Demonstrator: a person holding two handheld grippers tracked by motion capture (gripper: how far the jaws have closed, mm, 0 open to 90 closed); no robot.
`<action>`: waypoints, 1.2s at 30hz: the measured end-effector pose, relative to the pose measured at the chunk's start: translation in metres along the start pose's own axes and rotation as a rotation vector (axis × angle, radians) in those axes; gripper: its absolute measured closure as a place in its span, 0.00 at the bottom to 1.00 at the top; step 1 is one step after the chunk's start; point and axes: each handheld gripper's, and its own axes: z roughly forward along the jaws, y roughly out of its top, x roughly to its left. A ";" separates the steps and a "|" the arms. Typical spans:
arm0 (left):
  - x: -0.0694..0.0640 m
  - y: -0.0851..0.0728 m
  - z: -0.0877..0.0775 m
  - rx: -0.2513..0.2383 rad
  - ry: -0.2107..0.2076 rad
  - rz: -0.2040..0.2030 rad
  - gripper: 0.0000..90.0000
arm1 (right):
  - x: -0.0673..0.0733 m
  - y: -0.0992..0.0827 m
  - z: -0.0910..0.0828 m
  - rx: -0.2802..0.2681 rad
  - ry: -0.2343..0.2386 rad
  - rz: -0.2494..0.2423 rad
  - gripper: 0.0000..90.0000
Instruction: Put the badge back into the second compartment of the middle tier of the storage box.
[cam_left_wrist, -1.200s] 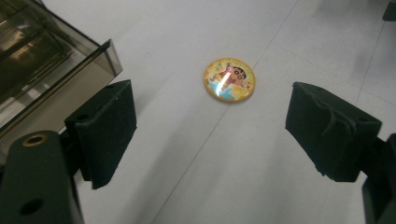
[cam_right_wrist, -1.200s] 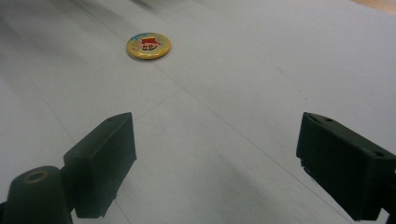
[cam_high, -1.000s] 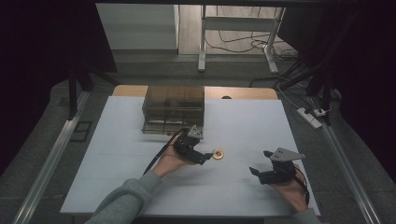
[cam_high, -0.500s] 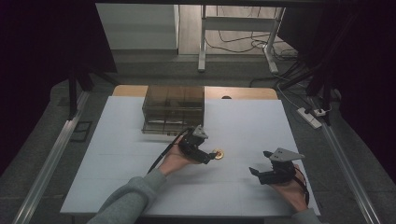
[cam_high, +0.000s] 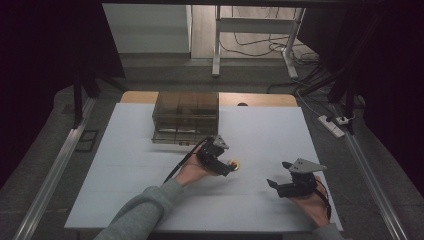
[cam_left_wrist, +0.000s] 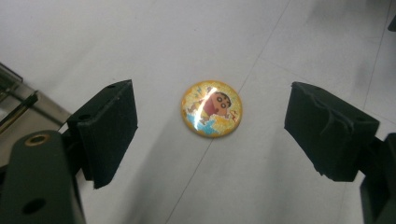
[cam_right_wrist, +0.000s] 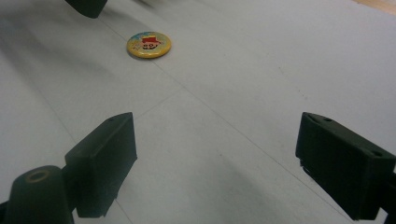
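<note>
A white table takes up the middle of the high view, with a dark see-through box standing at its upper centre. Below the box, near the middle of the frame, the left gripper reaches in over the board; the right gripper sits at the lower right, well apart from it, jaws spread with nothing between them. The smallest thing is a round yellow badge with a cartoon figure, lying flat on the table just at the left gripper's tip. In the left gripper view the badge lies at the centre of the frame, between the two black pads, which stand wide and touch neither its rim nor each other. In the right gripper view the badge shows at the upper left, far ahead of those jaws. The step in hand looks like the approach for a pick-up of the badge by the left gripper. Next, probably: lower the pads to the table either side of the rim, then close; the badge is thin and domed, so it could slip out.
</note>
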 end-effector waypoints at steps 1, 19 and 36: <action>0.000 0.001 0.001 0.002 -0.001 0.001 0.19 | 0.000 0.000 0.000 -0.002 0.000 0.000 0.13; -0.002 0.013 0.023 0.057 -0.012 0.020 0.20 | 0.000 -0.001 0.001 0.005 0.002 0.005 0.13; 0.002 0.010 0.037 0.128 -0.009 0.036 0.26 | 0.001 -0.002 0.003 0.019 0.005 0.005 0.13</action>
